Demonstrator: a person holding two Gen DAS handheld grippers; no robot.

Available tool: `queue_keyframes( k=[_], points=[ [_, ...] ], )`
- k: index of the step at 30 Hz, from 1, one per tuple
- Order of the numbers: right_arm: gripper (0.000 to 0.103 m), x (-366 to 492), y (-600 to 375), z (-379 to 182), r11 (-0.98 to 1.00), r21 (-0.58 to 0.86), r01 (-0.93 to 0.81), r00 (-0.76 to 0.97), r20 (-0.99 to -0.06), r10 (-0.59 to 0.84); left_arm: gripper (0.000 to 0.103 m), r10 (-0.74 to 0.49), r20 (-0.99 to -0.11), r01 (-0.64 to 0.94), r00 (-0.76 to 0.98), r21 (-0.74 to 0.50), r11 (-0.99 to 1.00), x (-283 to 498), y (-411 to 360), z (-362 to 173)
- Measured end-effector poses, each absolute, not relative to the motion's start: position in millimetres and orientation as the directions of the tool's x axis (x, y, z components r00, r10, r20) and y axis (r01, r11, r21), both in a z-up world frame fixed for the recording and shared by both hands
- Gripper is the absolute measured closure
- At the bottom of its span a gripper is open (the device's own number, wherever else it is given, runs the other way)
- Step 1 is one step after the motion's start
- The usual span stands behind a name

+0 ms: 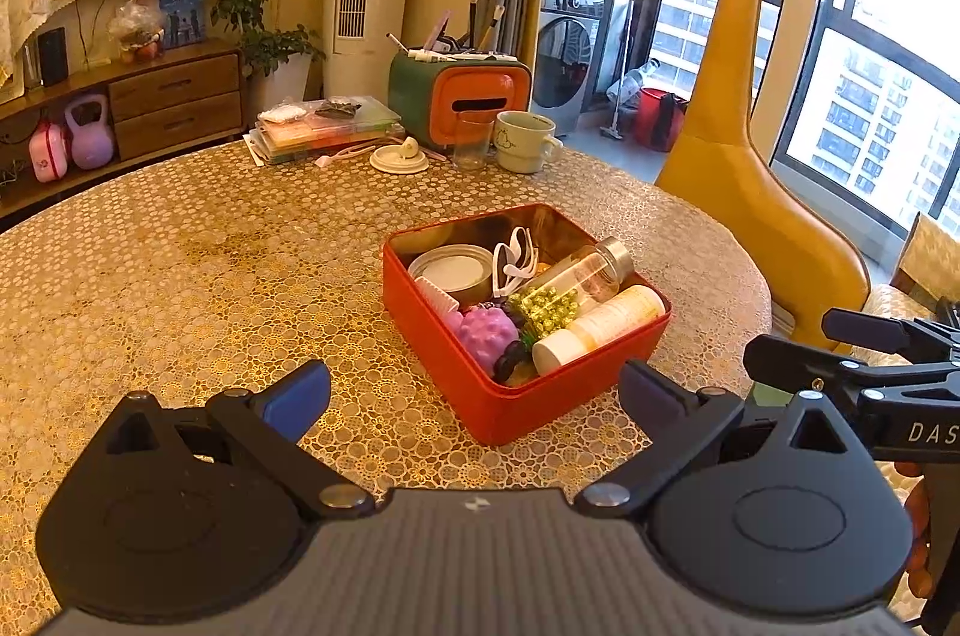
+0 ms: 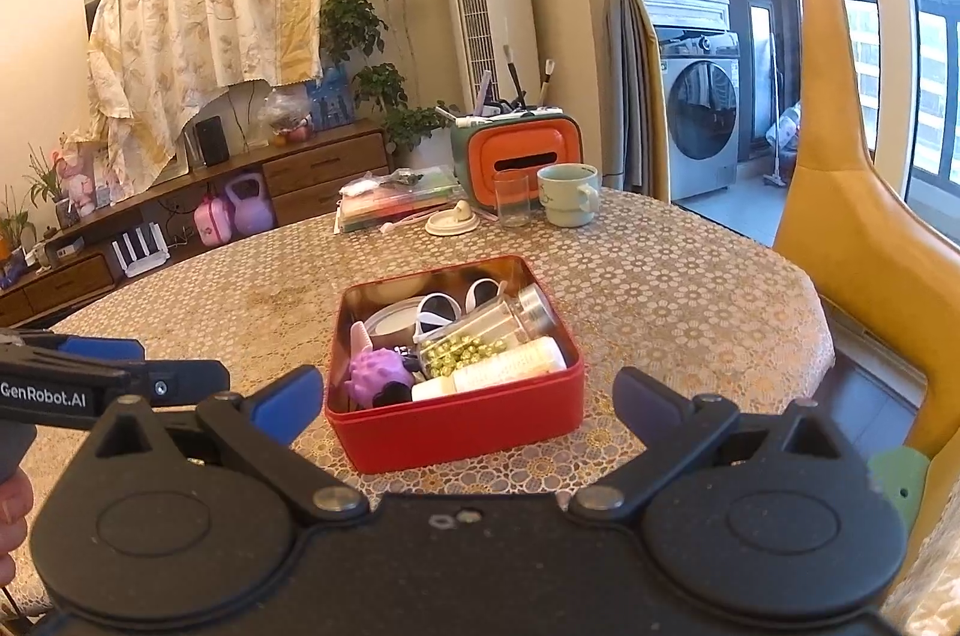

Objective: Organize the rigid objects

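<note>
Two grippers hang over the round table [image 1: 180,264], and we take the red tin [image 1: 516,396] as our landmark throughout. The yellow giraffe figure [image 1: 738,156] stands behind and to the right of the tin, off the table's edge. The green and orange box [image 1: 462,96] sits well beyond the tin at the table's far side, a mug [image 1: 525,141] and a clear glass [image 1: 471,144] just in front of it.

We see the left gripper [image 1: 474,396] on the near side of the tin with its jaws wide apart and nothing between the pads. The right gripper [image 2: 468,396] is likewise near the tin, spread wide, gripping nothing.

Inside the tin lie a white bottle [image 1: 600,327], a glass jar of gold beads [image 1: 570,282], a round metal lid [image 1: 453,270], white sunglasses [image 1: 516,264] and a purple spiky ball [image 1: 486,333].
</note>
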State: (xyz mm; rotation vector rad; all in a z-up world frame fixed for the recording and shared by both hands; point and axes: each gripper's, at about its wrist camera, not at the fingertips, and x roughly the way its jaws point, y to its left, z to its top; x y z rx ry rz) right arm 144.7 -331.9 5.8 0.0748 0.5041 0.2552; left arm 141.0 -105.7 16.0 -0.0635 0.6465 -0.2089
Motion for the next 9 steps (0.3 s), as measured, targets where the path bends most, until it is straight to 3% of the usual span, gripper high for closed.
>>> queue_keyframes(
  k=[9],
  points=[
    [0.000, 143.3, -331.8, 4.7, 0.966, 0.140, -0.218, 0.841, -0.474, 0.259, 0.000, -0.209, -0.598, 0.165, 0.774, -0.127, 0.978, 141.0, -101.3, 13.5]
  ],
)
